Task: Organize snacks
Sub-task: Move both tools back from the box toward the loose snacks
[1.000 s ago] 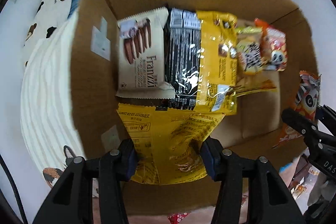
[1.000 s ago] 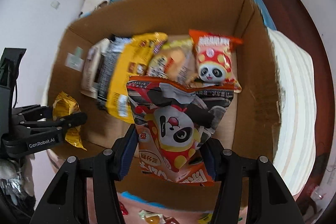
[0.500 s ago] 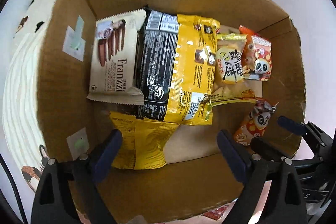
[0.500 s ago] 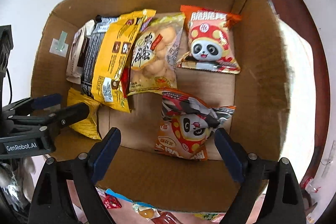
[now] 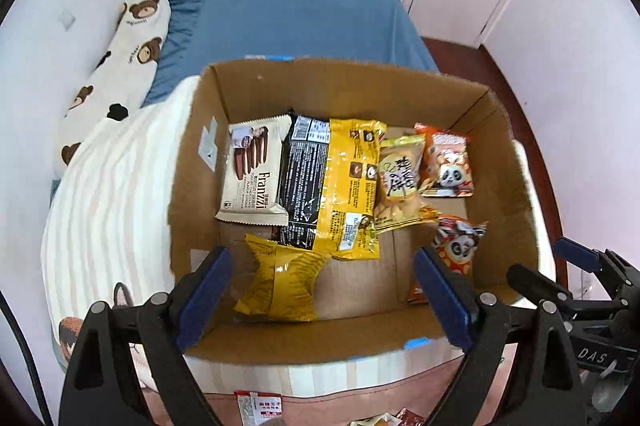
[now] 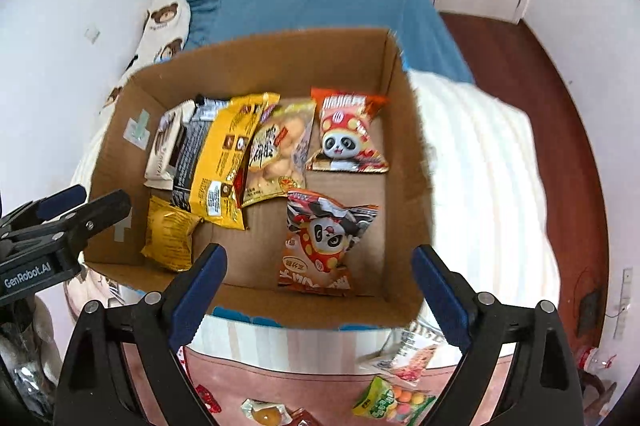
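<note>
Below both grippers, loose snacks (image 6: 390,400) lie outside the cardboard box (image 6: 256,306), nearest the right gripper (image 6: 318,300). Its jaws are opening, empty; the left gripper (image 5: 322,300) stands apart, empty.

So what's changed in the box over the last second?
Both hand-held grippers let go: the left hand-held gripper dropped the small yellow bag, the right hand-held gripper the panda bag, and is opening wider. Both pulled up. The back row stayed put.
</note>
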A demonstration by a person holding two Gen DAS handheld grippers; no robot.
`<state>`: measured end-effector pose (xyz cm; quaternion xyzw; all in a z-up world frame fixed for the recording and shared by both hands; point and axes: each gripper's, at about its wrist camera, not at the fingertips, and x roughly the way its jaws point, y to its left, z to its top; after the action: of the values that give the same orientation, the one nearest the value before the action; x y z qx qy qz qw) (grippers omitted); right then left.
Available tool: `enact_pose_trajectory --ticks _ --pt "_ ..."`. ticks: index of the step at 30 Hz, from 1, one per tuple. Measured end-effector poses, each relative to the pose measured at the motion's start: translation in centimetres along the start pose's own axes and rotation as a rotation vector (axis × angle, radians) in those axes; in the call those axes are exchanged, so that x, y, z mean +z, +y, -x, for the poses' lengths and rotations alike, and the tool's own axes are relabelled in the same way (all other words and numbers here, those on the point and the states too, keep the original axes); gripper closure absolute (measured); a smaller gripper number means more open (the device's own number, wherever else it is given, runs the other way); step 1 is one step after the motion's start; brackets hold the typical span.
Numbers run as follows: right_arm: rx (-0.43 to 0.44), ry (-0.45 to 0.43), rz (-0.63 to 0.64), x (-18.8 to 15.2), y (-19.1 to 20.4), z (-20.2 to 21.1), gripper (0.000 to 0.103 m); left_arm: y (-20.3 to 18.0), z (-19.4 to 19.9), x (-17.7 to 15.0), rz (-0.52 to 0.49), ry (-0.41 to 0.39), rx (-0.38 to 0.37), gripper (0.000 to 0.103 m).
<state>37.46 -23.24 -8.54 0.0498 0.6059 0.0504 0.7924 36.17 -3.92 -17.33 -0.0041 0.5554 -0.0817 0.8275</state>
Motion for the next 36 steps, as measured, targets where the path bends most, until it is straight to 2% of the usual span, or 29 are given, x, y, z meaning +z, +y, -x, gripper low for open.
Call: enact_pose_trajectory --ticks 5,14,19,21,22,25,29,33,36 --pt "-0.016 -0.076 0.011 -1.0 0.4 3.7 0.007 -0.4 2.6 -1.4 -0.005 -0.063 0.011 0.01" --pt "-0.037 -0.164 0.006 -4.3 1.4 8.2 0.007 -1.3 6.5 -4.5 -0.028 -0.146 0.032 0.01" --pt "-0.02 -0.202 -0.023 -6.8 1.4 10.6 0.007 -1.3 8.9 -6.5 -0.017 -0.232 -0.036 0.01" --pt "-0.01 -0.196 -0.048 -8.6 1.1 10.9 0.007 -1.1 9.7 -7.8 -0.019 -0.276 -0.098 0.001" --pt "-0.002 -0.188 -0.062 -9.4 0.8 10.8 0.007 -1.1 9.8 -8.3 -0.024 -0.289 -0.106 0.001" --pt "-0.001 -0.139 -0.119 -12.5 -0.4 9.5 0.007 -1.5 8.6 -11.0 -0.059 -0.241 -0.107 0.0" --pt "-0.005 -0.029 -0.19 -16.7 -2.7 6.2 0.007 -2.2 4.8 -15.1 -0.086 -0.11 -0.077 0.0" --pt "-0.037 0.063 -0.195 -20.3 -4.7 3.5 0.007 -2.5 -0.4 -20.1 -0.014 0.105 -0.105 0.001" --pt "-0.074 0.099 -0.141 -22.1 -6.0 2.2 0.007 -3.6 -2.7 -22.9 0.047 0.211 -0.134 0.001"
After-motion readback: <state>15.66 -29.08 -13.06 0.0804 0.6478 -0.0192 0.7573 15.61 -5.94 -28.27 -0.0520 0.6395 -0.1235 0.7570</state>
